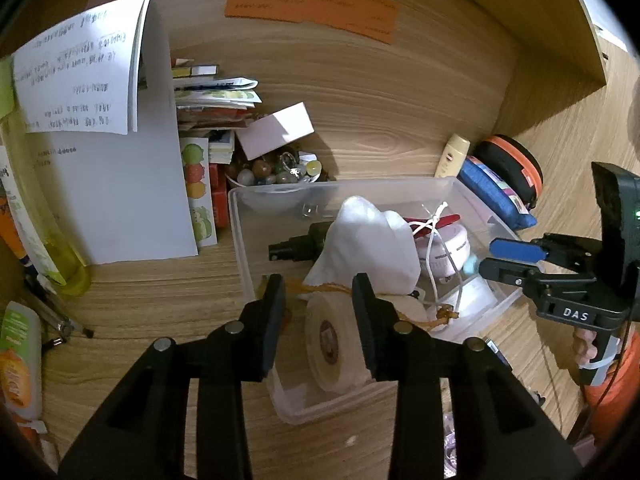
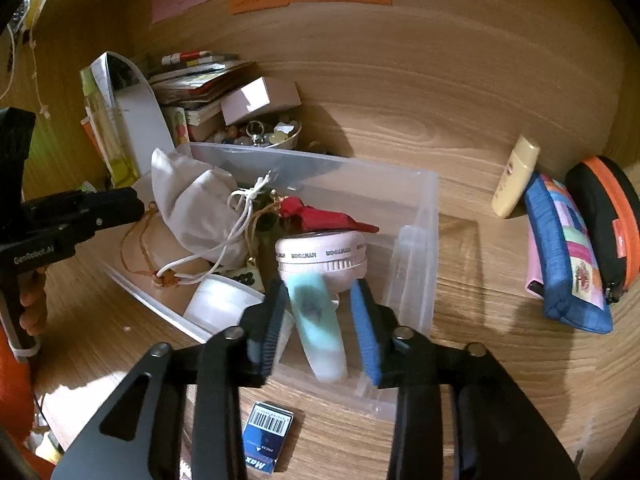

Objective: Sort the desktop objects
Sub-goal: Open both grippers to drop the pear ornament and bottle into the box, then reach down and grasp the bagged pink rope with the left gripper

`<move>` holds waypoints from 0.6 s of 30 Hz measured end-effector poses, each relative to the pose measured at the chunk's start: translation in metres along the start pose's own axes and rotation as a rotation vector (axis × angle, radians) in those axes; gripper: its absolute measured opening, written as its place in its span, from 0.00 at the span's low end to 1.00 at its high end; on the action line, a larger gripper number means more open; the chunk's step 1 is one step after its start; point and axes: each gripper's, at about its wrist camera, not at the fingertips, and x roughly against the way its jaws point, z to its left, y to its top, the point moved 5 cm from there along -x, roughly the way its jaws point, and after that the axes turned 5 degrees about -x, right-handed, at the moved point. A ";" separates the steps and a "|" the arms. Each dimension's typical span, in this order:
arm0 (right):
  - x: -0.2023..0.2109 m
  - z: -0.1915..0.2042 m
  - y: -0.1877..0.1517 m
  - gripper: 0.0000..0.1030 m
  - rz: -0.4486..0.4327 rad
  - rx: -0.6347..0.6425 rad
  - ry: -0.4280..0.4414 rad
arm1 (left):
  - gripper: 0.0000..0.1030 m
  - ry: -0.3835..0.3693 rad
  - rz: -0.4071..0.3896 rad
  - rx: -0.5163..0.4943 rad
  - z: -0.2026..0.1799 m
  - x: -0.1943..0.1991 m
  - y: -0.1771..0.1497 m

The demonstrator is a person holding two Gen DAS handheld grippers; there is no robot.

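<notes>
A clear plastic bin (image 1: pixel 340 188) (image 2: pixel 416 240) stands on the wooden desk, holding a white drawstring pouch (image 1: pixel 368 248) (image 2: pixel 192 204), a pink round device (image 2: pixel 320 260) and a red item. My left gripper (image 1: pixel 320 308) is open over the bin's near corner. A white tape roll (image 1: pixel 332 344) stands between its fingers, with a gap on the left side. My right gripper (image 2: pixel 320 312) (image 1: pixel 486 258) is open over the bin's other end. A blurred teal tube (image 2: pixel 320 328) hangs tilted between its blue pads, and neither pad presses on it.
A cream tube (image 2: pixel 514 176), a blue patchwork pencil case (image 2: pixel 568 256) and a black-orange case (image 2: pixel 608 220) lie right of the bin. Behind it are a bowl of beads (image 1: pixel 276 176), stacked booklets (image 1: pixel 216 100) and papers (image 1: pixel 80 76). A small blue box (image 2: pixel 266 440) lies in front.
</notes>
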 end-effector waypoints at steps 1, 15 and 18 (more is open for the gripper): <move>0.004 0.001 0.000 0.36 -0.008 0.002 -0.006 | 0.39 0.002 -0.001 -0.006 -0.002 0.001 0.000; 0.053 0.017 -0.014 0.75 -0.105 0.029 -0.098 | 0.88 0.106 -0.089 -0.080 -0.030 0.048 -0.007; 0.063 0.020 -0.021 0.80 -0.120 0.025 -0.107 | 0.91 0.113 -0.093 -0.087 -0.036 0.058 -0.013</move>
